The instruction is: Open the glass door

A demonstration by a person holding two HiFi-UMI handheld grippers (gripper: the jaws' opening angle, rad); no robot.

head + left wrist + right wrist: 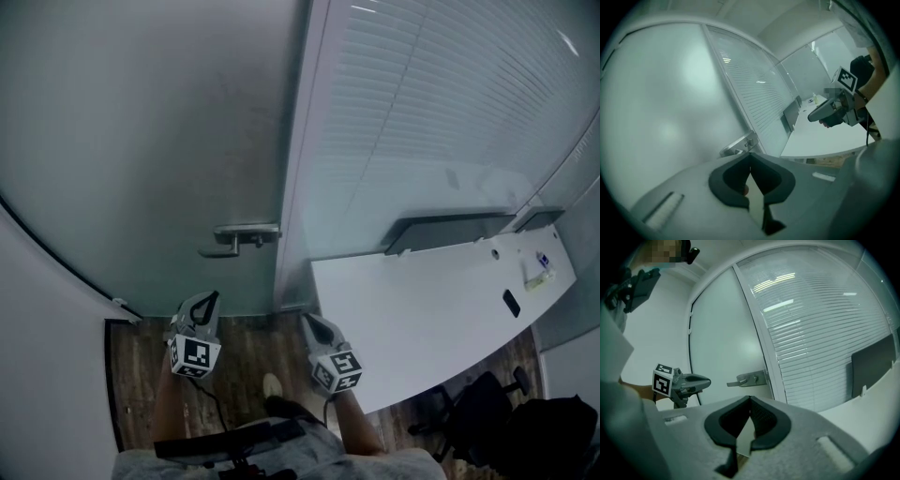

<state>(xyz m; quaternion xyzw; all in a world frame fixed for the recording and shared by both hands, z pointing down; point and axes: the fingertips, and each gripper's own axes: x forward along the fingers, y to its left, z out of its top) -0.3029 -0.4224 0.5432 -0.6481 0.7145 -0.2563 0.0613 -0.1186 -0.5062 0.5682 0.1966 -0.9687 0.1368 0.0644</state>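
You are holding the left gripper and the right gripper side by side, short of the silver metal lever handle on the frosted glass door and touching neither. Both jaw pairs are sitting pressed together, gripping nothing.

Light: dim, cool teal; ceiling strips glare on the blinds above the right gripper
Edges: fisheye bending; black corners in both gripper views
Focus: soft; grainy nearest the jaws
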